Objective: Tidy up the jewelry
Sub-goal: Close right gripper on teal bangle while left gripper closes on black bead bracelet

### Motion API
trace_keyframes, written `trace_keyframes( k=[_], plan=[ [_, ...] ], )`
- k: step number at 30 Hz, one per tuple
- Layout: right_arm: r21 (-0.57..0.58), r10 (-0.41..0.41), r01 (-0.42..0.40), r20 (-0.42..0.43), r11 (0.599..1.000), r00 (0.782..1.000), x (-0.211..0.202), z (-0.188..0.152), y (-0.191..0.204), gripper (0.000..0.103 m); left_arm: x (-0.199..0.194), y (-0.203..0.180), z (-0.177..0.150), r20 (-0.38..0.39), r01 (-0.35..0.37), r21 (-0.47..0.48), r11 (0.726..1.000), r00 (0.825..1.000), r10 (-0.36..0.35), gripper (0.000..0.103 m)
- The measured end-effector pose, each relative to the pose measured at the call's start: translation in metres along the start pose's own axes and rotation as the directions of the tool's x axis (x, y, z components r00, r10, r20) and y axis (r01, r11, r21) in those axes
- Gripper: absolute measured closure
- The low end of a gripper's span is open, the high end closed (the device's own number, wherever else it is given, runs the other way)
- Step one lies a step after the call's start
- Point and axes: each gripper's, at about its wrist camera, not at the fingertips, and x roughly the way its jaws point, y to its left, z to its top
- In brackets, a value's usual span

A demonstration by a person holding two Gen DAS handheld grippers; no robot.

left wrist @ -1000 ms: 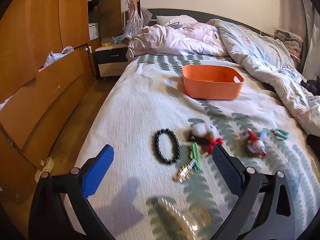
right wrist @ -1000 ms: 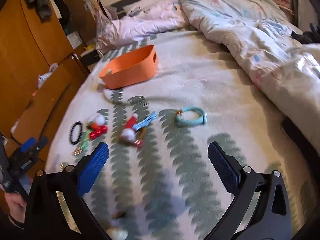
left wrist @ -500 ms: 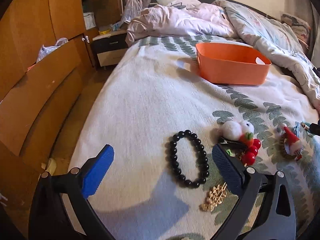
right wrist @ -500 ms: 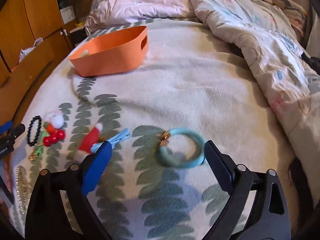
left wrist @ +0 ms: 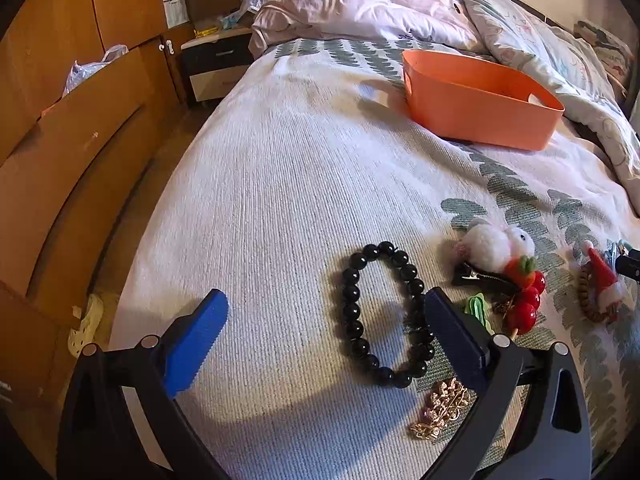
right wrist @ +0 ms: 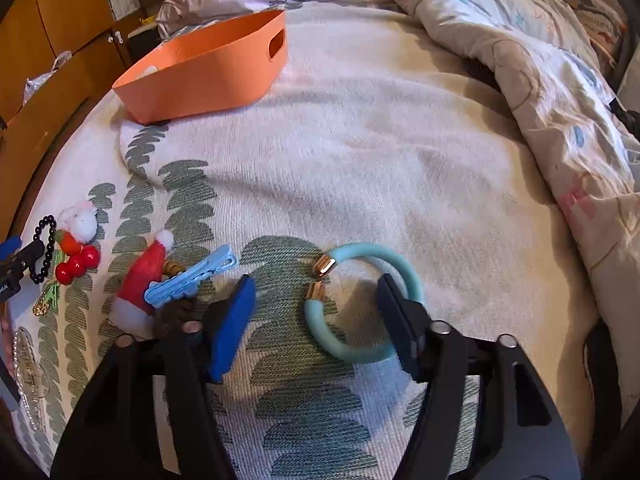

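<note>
A black bead bracelet [left wrist: 382,312] lies on the bedspread. My left gripper [left wrist: 324,316] is open and low over it; the right finger [left wrist: 452,328] covers the bracelet's right side. A teal open bangle [right wrist: 360,304] with gold tips lies between the fingers of my right gripper [right wrist: 316,312], which is open; its right finger [right wrist: 400,320] overlaps the bangle's right side. An orange bin [left wrist: 476,100] stands further up the bed, also in the right wrist view [right wrist: 208,68].
Near the bracelet lie a gold leaf clip [left wrist: 440,412], a white plush clip with red berries [left wrist: 500,256] and a Santa clip [right wrist: 144,276]. A blue hair clip [right wrist: 188,280] lies left of the bangle. A rumpled duvet [right wrist: 540,60] fills the right. Wooden wardrobe [left wrist: 60,120] stands left.
Both grippers have moved forward and down. The left one now straddles the black bracelet, and the right one has closed in around the teal bangle with narrower jaws.
</note>
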Motion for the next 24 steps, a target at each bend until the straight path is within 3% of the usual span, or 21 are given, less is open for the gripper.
trace_keyframes(
  k=[5,10,13,20,24],
  plan=[
    [0.017,0.002,-0.002,-0.001,1.000,1.000,0.001,0.000,0.001,0.057,0.005,-0.001,0.002,-0.016,-0.012,0.000,1.000,1.000,0.012,0.006],
    [0.070,0.036,-0.037,0.007,0.997,0.999,-0.001,0.000,-0.009,0.065,0.006,-0.003,0.003,-0.013,0.011,0.006,1.000,1.000,-0.011,0.019],
    [0.062,0.031,-0.031,0.003,0.998,1.000,0.000,0.000,-0.008,0.065,0.007,-0.005,0.004,-0.010,0.004,0.020,1.000,1.000,-0.004,0.025],
    [0.035,-0.003,0.002,0.013,0.999,1.000,0.003,-0.004,-0.001,0.065,0.014,-0.007,0.003,-0.026,0.005,0.031,1.000,1.000,-0.004,0.025],
    [0.041,-0.004,0.003,0.019,0.999,1.000,0.002,-0.004,-0.002,0.065,0.013,-0.006,0.003,-0.031,-0.009,0.028,1.000,0.999,0.010,0.032]
  ],
)
